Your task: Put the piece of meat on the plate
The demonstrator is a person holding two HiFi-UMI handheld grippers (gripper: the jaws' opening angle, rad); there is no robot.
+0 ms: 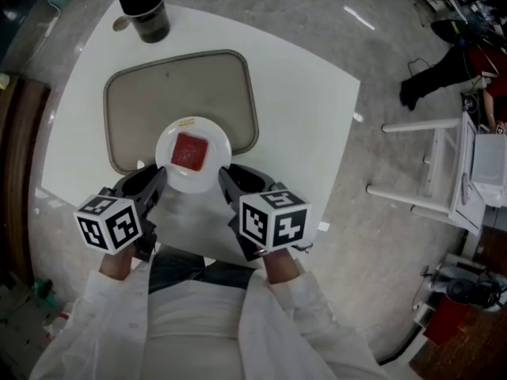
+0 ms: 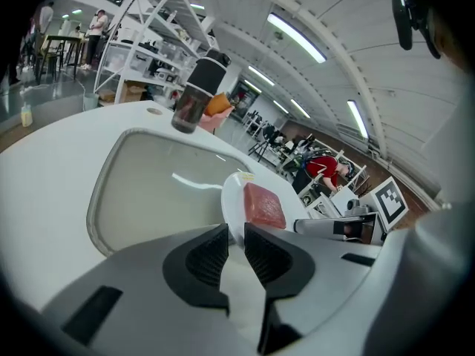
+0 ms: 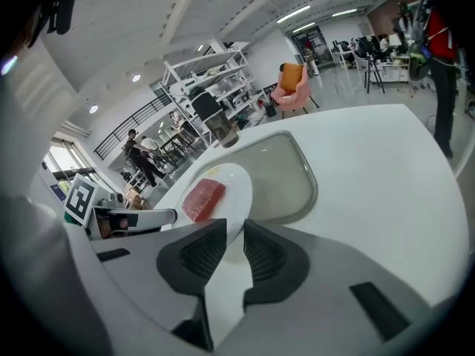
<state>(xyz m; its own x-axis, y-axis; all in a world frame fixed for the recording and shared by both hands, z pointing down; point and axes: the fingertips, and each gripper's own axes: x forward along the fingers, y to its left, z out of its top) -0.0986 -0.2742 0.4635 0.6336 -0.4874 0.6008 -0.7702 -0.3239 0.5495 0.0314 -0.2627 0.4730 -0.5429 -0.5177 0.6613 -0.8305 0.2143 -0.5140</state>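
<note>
A red square piece of meat [image 1: 189,150] lies flat in the middle of a small white plate [image 1: 220,143]. The plate overlaps the near rim of a grey tray [image 1: 182,81] on the white table. My left gripper [image 1: 161,174] is at the plate's left edge and my right gripper [image 1: 224,174] at its right edge. In the left gripper view the plate's rim [image 2: 228,199] runs into the narrow gap of the left gripper [image 2: 236,236], with the meat [image 2: 262,205] just beyond. The right gripper [image 3: 236,232] likewise pinches the plate's rim [image 3: 237,188], the meat [image 3: 203,199] to its left.
A dark tumbler [image 1: 142,6] stands at the table's far edge, beyond the tray. The table's right edge drops to a grey floor, where a white frame [image 1: 432,165] stands. Shelving and people fill the background of the gripper views.
</note>
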